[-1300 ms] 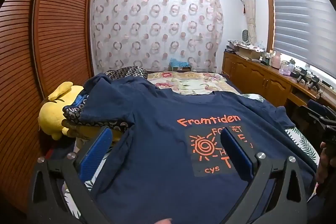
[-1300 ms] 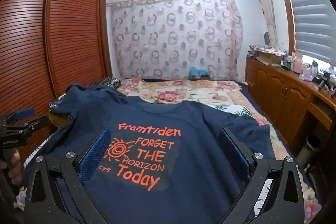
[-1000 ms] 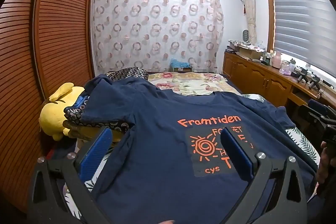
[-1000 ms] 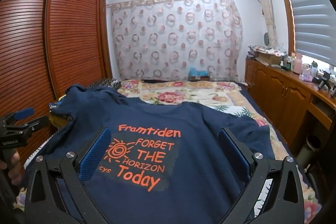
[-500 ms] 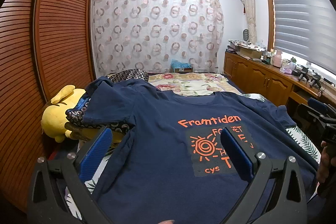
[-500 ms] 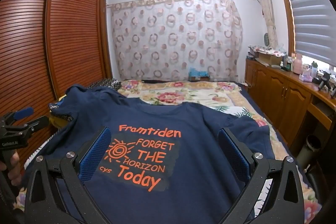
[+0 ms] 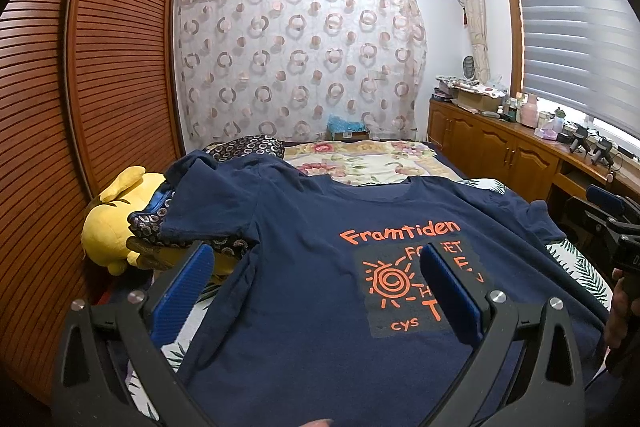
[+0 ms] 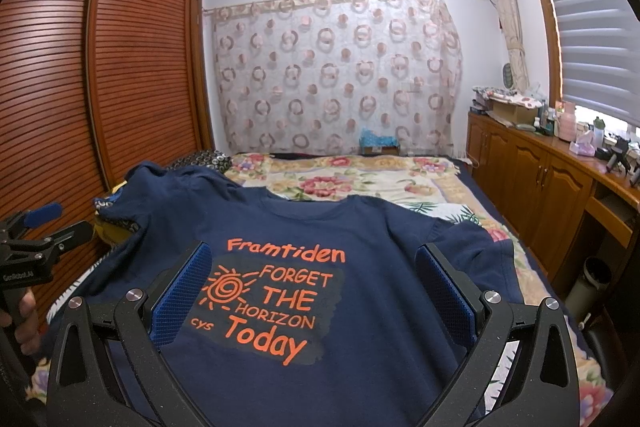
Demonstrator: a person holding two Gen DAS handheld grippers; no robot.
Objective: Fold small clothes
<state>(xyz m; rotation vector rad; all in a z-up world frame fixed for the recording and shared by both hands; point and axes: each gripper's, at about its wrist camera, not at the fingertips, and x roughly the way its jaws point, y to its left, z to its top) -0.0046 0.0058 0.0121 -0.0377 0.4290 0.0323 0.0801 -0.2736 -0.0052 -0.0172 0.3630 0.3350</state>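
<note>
Since the earlier frames the left wrist view had tilted slightly upward; the navy T-shirt [image 8: 360, 307] had not shifted. It lay face up and spread across the floral bedspread [image 8: 360, 179], its orange print reading "Framtiden FORGET THE HORIZON Today", with a small "cys". The left gripper [image 7: 316, 291] and right gripper [image 8: 308, 291] hovered above it, jaws wide apart, holding nothing. One sleeve draped over a yellow plush toy [image 7: 112, 223].

- T-shirt [image 8: 360, 239]: matt navy cloth, orange print.
- Wardrobe [image 8: 120, 67]: slatted, slightly glossy wood.
- Gripper pads [image 8: 182, 293]: ribbed blue, on matt black plastic.
- Toy [image 7: 108, 223]: yellow plush.
</note>
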